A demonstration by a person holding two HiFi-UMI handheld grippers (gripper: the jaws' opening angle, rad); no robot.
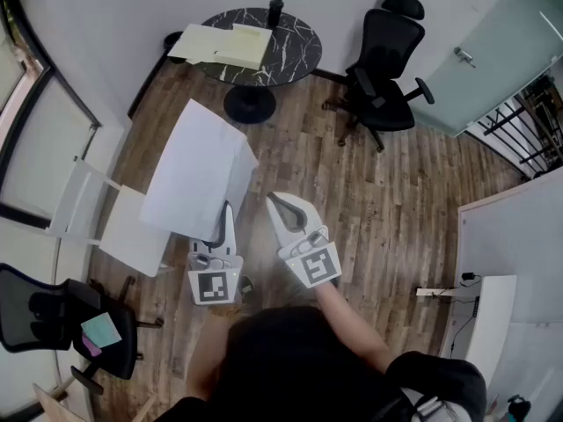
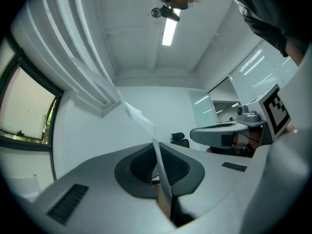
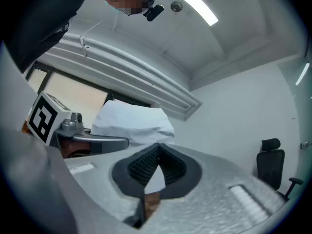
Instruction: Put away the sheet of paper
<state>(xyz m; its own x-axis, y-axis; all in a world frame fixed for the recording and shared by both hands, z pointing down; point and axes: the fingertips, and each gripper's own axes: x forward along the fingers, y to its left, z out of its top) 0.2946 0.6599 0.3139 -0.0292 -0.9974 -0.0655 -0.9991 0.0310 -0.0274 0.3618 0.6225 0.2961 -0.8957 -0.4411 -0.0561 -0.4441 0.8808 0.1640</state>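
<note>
Left tongs (image 1: 227,211) pinch the near edge of the sheet of paper (image 1: 198,178), held over the floor (image 1: 396,200), well short of the round table (image 1: 295,51); right tongs (image 1: 273,200) closed, empty, just beside. Advice: keep the pinch firm and move slowly, lest the sheet crease.

My left gripper (image 1: 228,209) and right gripper (image 1: 271,199) are twins. Each is a pale grey plastic shell that tapers to a point. Inside, the jaws are lined with dark grey ribbed pads (image 2: 141,167) set in a rounded dark surround. At the back of each sits a white cube (image 1: 214,287) printed with black square markers. A silvery metal lever (image 3: 92,141) with a small round knob runs along the side. I wear a black top (image 1: 290,359).
</note>
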